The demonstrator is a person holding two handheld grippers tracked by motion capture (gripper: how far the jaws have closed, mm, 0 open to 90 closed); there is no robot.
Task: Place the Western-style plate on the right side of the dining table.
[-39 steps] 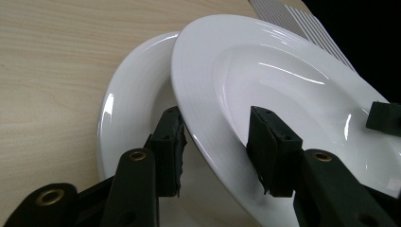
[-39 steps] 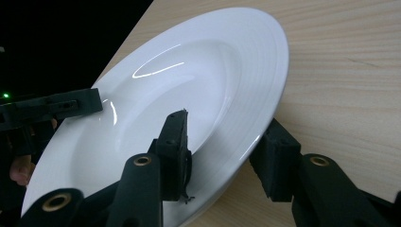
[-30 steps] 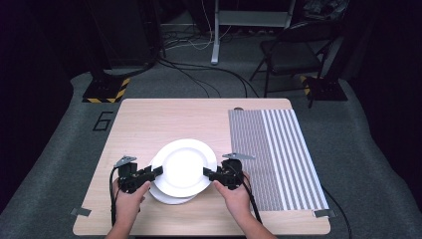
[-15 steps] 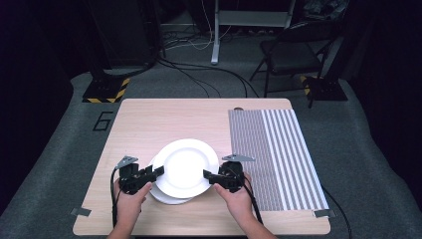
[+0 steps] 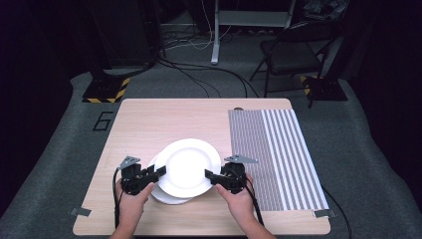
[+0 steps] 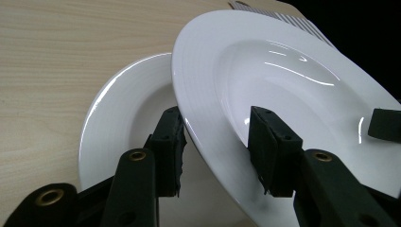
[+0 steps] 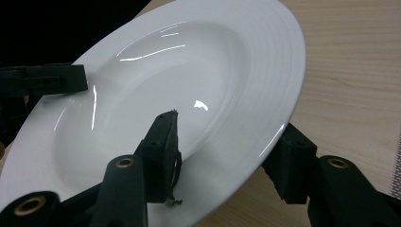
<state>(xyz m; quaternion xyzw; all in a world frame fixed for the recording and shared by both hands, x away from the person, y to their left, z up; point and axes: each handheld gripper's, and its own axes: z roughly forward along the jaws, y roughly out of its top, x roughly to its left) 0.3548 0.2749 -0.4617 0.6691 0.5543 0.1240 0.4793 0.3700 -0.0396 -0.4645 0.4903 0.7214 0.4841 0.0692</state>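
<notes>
Upper white plate lifted and tilted near the counter's front edge, overlapping a second plate lying flat beneath. Left tool half open, jaws astride the upper plate's left rim; contact not clear. Right tool astride the right rim, jaws just opening, with gaps showing. Striped mat along the right edge.

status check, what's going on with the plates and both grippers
Left gripper jaws straddle upper plate rim; right gripper jaws just been opening, rim between them. Upper plate overlaps lower plate, offset. Striped mat to the right, clear of the plates.
</notes>
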